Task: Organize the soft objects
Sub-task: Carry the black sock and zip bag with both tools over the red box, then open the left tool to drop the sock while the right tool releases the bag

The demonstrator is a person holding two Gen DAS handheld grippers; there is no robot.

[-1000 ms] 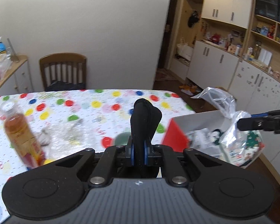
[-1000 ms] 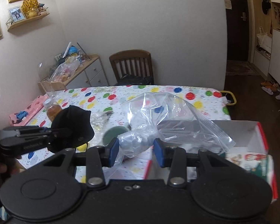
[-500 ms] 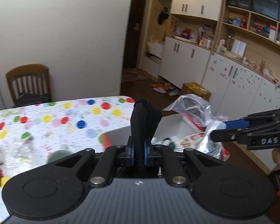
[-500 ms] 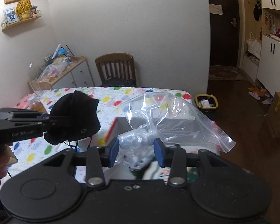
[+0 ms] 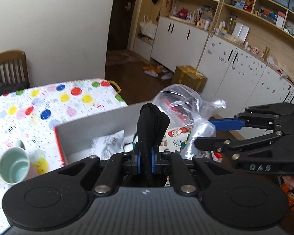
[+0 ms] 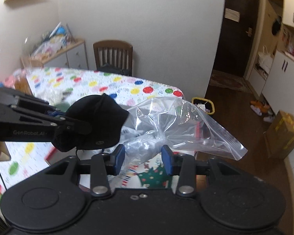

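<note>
black cloth pouch heading for the plastic bag

the black cloth pouch (image 5: pixel 151 126) is pinched tight in the left tool (image 5: pixel 145 161), held above the open box (image 5: pixel 100 121) at the desk (image 5: pixel 49 105) corner. the right tool (image 6: pixel 143 161) grips the bunched plastic bag (image 6: pixel 178 121), its mouth facing away to the right. likely best to turn that mouth toward the pouch and feed it in slowly. the two tools sit close; the box wall and desk edge lie just below, with free room to the right.

My left gripper (image 5: pixel 145 161) has its jaws clamped on a black cloth (image 5: pixel 151 123) above the open box (image 5: pixel 100 125); my right gripper (image 5: pixel 209 133) pinches a clear bag (image 5: pixel 178 101) beside it.
</note>
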